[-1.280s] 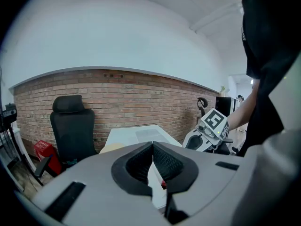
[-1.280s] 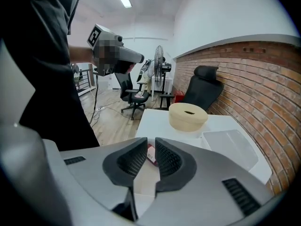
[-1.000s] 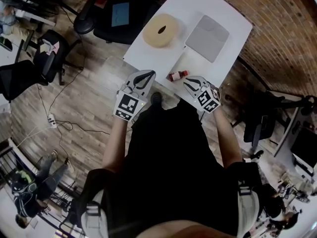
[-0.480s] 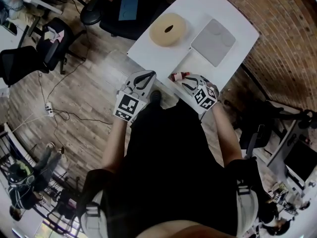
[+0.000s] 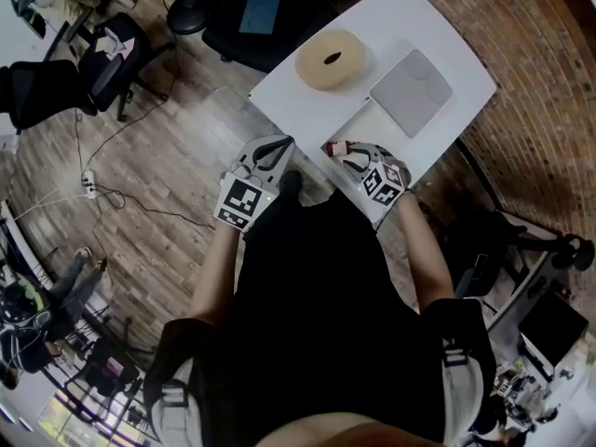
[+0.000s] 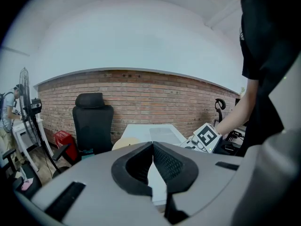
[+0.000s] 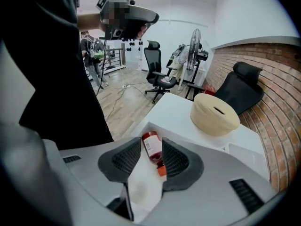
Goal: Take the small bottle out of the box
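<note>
The bottle [image 7: 150,149] lies on its side on the white desk [image 5: 410,26], close to the near edge. Red liquid and a white label show, and its orange cap points back toward your right tongs [image 7: 151,141]. It rests on bare desk, in no box, so the taking-out looks done.

Your right tongs straddle the bottle. Their jaws have just been opening and now stand apart with the bottle between them. There is a plain gap on the left side. The right pad sits very near the cap but does not squeeze it.

Your left tongs [image 6: 153,145] are closed on nothing, held just off the desk's near corner.

The main risk, as I judge it, is rolling. The bottle is round, lies flat and is near the edge. If you draw the right tongs away at a slant, the right pad could catch the cap and send the bottle off the desk.

Farther back stand two containers, both well apart from the bottle. The round container [image 5: 315,63] is beige with a slot in its top, and its contents are hidden. To its right, the gray box [image 5: 410,91] is flat and covered, so nothing inside shows.
</note>
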`<state>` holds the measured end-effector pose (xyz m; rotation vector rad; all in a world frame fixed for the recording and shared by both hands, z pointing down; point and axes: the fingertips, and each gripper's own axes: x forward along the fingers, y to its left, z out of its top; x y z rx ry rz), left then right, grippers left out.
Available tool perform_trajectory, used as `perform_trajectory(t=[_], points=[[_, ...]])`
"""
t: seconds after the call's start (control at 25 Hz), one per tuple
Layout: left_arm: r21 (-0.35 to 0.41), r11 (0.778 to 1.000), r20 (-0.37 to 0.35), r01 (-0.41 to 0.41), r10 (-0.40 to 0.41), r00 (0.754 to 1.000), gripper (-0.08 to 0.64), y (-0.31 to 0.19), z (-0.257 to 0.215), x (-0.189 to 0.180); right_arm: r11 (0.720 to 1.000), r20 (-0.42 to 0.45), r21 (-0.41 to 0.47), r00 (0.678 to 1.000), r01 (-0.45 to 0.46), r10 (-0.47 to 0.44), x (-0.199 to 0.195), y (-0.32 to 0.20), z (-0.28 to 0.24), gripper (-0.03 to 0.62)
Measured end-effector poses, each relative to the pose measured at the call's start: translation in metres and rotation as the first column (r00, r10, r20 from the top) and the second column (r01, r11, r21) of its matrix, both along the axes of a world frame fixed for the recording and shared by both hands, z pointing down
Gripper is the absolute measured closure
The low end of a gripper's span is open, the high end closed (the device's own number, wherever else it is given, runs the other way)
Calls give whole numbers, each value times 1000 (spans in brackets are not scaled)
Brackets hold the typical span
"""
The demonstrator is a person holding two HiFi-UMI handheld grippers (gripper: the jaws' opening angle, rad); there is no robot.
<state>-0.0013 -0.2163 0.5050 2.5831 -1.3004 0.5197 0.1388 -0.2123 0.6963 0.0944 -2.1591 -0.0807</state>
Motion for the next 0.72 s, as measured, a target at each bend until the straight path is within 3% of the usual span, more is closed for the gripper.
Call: perform_trajectory(t=[0.72], points=[[-19, 999, 13, 47, -46, 999, 541, 10, 4, -14, 995, -76, -14, 992, 100, -101, -8, -4, 33, 440]])
